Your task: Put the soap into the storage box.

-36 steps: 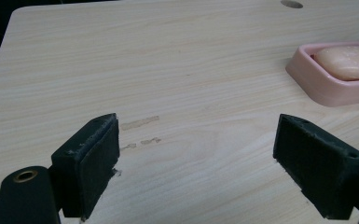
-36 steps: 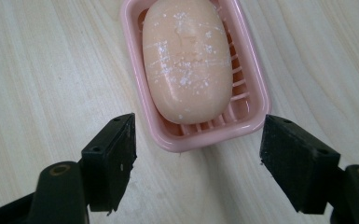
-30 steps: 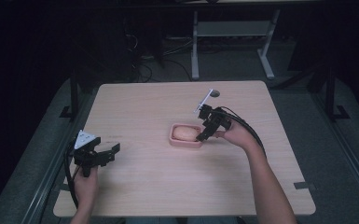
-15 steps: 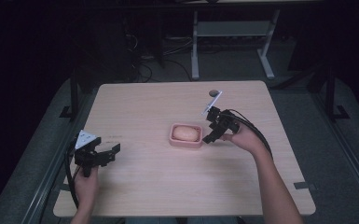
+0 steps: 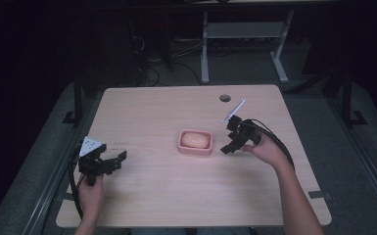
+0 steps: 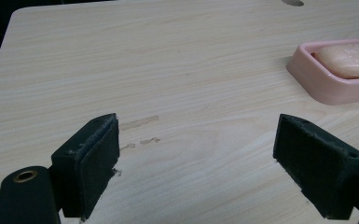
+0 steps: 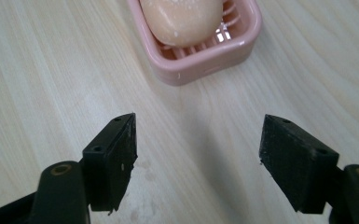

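Observation:
A pink soap dish sits near the middle of the wooden table, with a pale peach bar of soap lying in it. My right gripper hovers just right of the dish, open and empty. In the right gripper view the soap rests in the dish just ahead of the spread jaws. My left gripper rests low at the table's left, open with nothing in it. In the left gripper view the dish and soap lie far to the right.
A round cable hole sits near the table's far edge. Faint marks stain the wood ahead of the left gripper. Beyond the table stand white desk legs and cables on a dark floor.
My right gripper has drawn back to the right, away from the soap dish, and now stands open beside it. The soap stays in the dish. The left gripper has not moved.

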Action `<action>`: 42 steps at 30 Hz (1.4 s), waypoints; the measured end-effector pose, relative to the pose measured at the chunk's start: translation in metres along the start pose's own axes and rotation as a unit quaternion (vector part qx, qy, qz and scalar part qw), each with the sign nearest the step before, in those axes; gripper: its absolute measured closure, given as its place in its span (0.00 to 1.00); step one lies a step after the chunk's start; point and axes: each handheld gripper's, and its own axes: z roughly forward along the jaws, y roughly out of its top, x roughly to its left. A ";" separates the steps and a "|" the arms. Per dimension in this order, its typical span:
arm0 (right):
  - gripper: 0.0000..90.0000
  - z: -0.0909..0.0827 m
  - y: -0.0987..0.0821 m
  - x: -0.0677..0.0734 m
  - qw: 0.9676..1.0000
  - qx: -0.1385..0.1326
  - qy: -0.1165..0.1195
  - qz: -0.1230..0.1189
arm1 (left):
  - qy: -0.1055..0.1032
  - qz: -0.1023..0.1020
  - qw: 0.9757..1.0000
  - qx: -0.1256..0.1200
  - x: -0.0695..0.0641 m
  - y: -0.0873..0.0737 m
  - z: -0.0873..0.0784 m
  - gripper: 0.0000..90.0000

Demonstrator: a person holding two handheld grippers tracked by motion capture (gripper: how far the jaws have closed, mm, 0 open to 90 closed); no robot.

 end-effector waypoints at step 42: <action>0.29 -0.012 -0.078 0.013 0.998 -0.030 0.000 0.047 | -0.001 0.014 1.000 0.007 -0.004 0.000 0.002 0.16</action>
